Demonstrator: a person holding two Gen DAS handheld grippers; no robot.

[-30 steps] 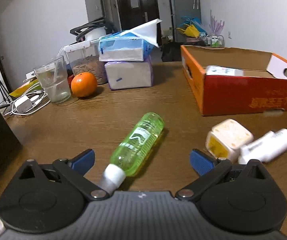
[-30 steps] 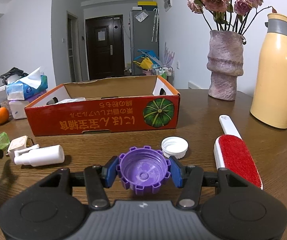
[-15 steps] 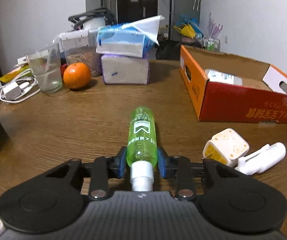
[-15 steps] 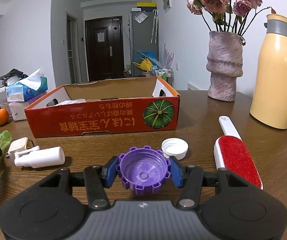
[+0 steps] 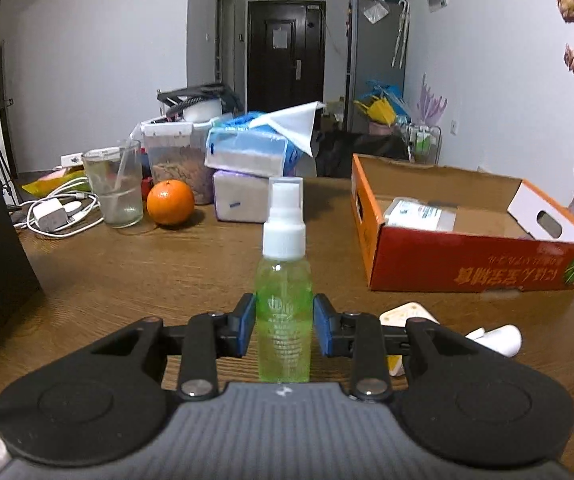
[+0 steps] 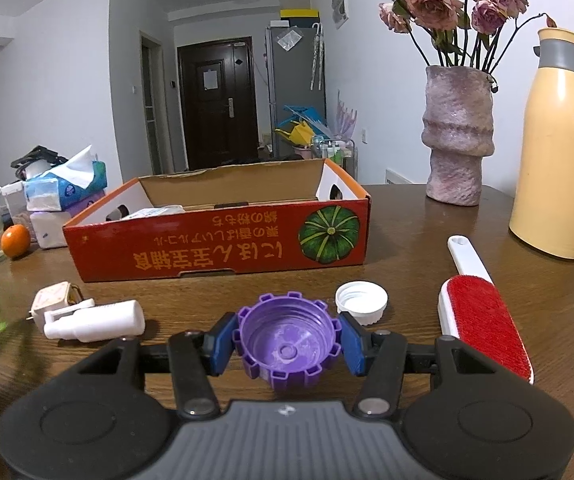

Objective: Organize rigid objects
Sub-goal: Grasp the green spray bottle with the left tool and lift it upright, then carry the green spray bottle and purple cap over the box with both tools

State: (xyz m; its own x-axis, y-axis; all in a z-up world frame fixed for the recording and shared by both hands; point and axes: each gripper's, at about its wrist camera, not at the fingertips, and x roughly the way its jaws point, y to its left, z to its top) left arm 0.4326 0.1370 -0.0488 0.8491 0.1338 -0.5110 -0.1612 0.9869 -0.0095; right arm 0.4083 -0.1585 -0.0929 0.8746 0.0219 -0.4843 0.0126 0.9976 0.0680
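Observation:
My left gripper (image 5: 284, 326) is shut on a green spray bottle (image 5: 284, 304), which stands upright between the blue pads with its white nozzle on top. My right gripper (image 6: 287, 340) is shut on a purple notched cap (image 6: 287, 344), open side up, low over the table. The red-orange cardboard box (image 6: 223, 252) sits behind it, holding a flat white packet (image 5: 419, 213). In the right wrist view, a white spray bottle (image 6: 95, 322) and a cream cube (image 6: 53, 300) lie left of the cap. A white lid (image 6: 361, 302) lies just right of it.
A red lint brush (image 6: 479, 316) lies at the right, with a pink vase (image 6: 457, 136) and a yellow thermos (image 6: 559, 148) behind. At the back left stand tissue packs (image 5: 253, 172), an orange (image 5: 170, 202), a glass (image 5: 114, 188) and a charger with cables (image 5: 53, 214).
My left gripper closed on the green bottle that lay on the table, lifted it and turned it upright. The right gripper and the purple cap have not moved.

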